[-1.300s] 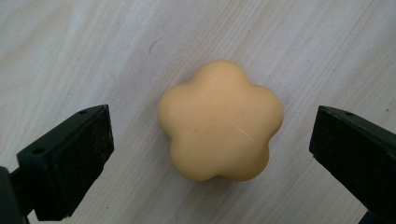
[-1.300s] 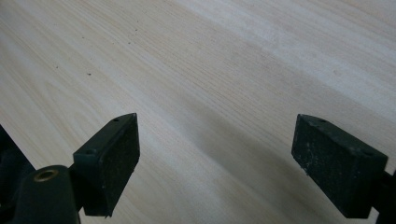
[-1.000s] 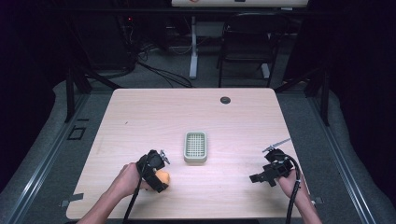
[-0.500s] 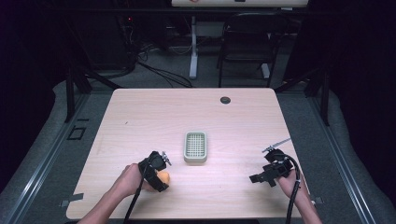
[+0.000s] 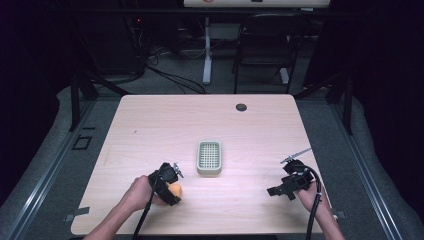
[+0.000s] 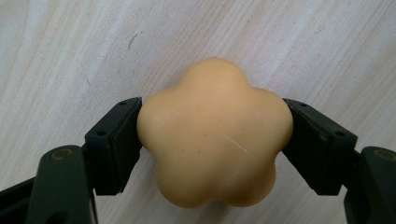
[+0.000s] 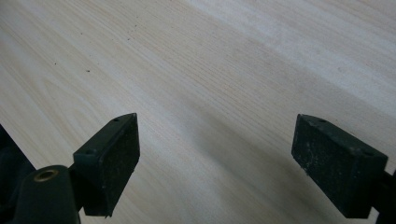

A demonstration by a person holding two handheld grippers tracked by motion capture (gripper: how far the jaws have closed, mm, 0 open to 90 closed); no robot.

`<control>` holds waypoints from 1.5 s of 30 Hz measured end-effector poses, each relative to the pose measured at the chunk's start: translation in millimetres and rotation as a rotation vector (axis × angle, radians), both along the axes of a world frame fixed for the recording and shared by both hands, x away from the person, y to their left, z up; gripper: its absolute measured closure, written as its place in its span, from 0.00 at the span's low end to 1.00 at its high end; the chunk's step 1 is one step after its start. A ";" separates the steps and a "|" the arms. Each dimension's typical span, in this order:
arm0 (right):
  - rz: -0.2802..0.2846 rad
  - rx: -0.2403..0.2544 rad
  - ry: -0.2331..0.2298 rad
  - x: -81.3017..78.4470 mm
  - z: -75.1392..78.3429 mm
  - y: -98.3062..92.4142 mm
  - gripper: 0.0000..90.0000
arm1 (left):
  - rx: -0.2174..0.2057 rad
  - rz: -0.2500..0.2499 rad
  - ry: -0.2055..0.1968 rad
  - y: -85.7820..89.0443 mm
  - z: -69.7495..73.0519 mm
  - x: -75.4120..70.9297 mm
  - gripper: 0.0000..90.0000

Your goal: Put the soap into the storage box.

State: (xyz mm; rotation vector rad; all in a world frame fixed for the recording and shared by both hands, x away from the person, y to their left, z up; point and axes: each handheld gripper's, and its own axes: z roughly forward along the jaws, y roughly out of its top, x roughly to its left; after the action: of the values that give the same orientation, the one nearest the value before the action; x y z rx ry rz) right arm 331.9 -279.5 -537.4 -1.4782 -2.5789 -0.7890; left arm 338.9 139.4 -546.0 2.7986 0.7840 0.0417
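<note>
The left gripper (image 6: 212,140) has just been closing its jaws, and its pads now press both sides of one flower-shaped orange soap (image 6: 215,135) at the table's (image 5: 150,125) near left. One white soap dish (image 5: 209,157) sits mid-table. The right gripper (image 7: 215,158) stands wide apart over bare wood.

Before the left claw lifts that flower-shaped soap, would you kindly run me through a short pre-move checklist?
1. Left claw pads against both sides of the flower-shaped soap; jaws have just been closing: ok.
2. Soap centred between pads: ok.
3. Soap dish empty: ok.
4. Path between soap and dish clear across the table: ok.
5. Right claw open, holding nothing, away from the dish: ok.
6. Grip firm enough for a lift: cannot tell.
</note>
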 end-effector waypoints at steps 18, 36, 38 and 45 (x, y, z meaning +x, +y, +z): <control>-0.010 -0.001 -0.007 -0.7 0.3 0.3 0.17 | -0.035 0.037 -0.010 9.6 9.2 3.3 0.28; 0.015 -0.014 -0.001 1.0 1.4 -2.1 0.17 | -0.054 0.058 -0.029 12.8 25.9 15.8 0.28; 0.015 -0.015 -0.001 1.0 1.6 -2.2 0.17 | -0.051 0.057 -0.030 12.6 28.8 17.7 0.28; 0.013 -0.015 -0.002 1.2 1.6 -1.6 0.17 | -0.042 0.056 -0.036 13.2 38.2 26.0 0.28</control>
State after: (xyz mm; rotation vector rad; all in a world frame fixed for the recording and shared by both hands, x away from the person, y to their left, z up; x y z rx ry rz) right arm 333.1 -281.1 -535.8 -1.4635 -2.5989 -0.7715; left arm 364.9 152.6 -507.8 2.7282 0.8442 0.0842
